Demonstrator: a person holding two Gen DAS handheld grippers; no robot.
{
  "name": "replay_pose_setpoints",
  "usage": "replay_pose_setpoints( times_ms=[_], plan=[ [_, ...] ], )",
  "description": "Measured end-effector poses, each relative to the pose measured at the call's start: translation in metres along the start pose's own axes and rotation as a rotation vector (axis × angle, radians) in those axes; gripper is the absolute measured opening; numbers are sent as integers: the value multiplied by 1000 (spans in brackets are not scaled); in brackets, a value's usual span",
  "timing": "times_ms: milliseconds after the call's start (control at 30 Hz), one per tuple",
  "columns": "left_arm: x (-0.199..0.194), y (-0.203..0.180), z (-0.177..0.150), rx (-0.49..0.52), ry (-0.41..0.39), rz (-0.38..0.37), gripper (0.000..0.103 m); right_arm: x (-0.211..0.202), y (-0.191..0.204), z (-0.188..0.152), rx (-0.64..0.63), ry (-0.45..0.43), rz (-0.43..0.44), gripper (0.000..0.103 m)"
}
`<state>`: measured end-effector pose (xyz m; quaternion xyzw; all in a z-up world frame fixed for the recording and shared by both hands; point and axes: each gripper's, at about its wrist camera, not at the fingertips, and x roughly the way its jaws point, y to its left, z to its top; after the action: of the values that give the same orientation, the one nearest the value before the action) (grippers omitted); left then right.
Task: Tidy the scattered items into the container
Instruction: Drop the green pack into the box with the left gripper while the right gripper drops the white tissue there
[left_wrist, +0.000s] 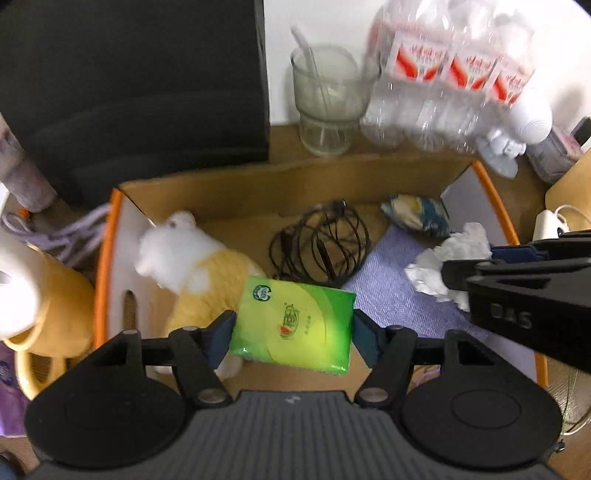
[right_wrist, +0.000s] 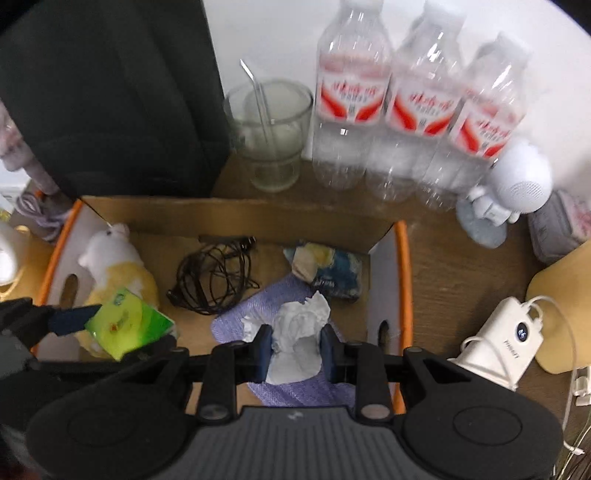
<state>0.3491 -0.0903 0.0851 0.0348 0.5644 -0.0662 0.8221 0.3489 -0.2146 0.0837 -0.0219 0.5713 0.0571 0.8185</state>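
A cardboard box with orange edges (left_wrist: 236, 184) (right_wrist: 236, 212) stands on the desk. In it lie a white and yellow plush toy (left_wrist: 188, 258) (right_wrist: 110, 258), a coiled black cable (left_wrist: 321, 243) (right_wrist: 212, 278), a purple cloth (left_wrist: 391, 291) (right_wrist: 258, 310) and a blue and yellow packet (left_wrist: 417, 214) (right_wrist: 325, 269). My left gripper (left_wrist: 293, 332) is shut on a green tissue pack (left_wrist: 295, 328) (right_wrist: 129, 325) above the box's left side. My right gripper (right_wrist: 295, 350) is shut on a crumpled white tissue (right_wrist: 299, 332) (left_wrist: 450, 262) above the purple cloth.
Behind the box stand a glass with a straw (right_wrist: 269, 136), three water bottles (right_wrist: 413, 110), a white figurine speaker (right_wrist: 513, 188) and a black monitor (right_wrist: 110, 92). A white power bank with cables (right_wrist: 502, 343) lies to the right. A purple cable (left_wrist: 70, 232) lies to the left.
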Motion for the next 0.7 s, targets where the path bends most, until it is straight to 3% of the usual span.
replay_pose_setpoints(
  times_ms=[167, 300, 400, 567, 700],
  plan=[
    [25, 0, -9, -14, 24, 12, 67, 32, 4, -6, 17, 57, -17, 28],
    [18, 4, -12, -29, 18, -3, 71, 30, 2, -13, 39, 54, -30, 40],
    [-9, 6, -11, -17, -23, -26, 76, 6, -1, -14, 53, 16, -7, 51],
    [-66, 12, -14, -13, -120, -20, 82, -63, 2, -18, 40, -86, -5, 55],
    [-109, 21, -31, -44, -243, 25, 87, -115, 14, -37, 0, -196, 11, 60]
  ],
)
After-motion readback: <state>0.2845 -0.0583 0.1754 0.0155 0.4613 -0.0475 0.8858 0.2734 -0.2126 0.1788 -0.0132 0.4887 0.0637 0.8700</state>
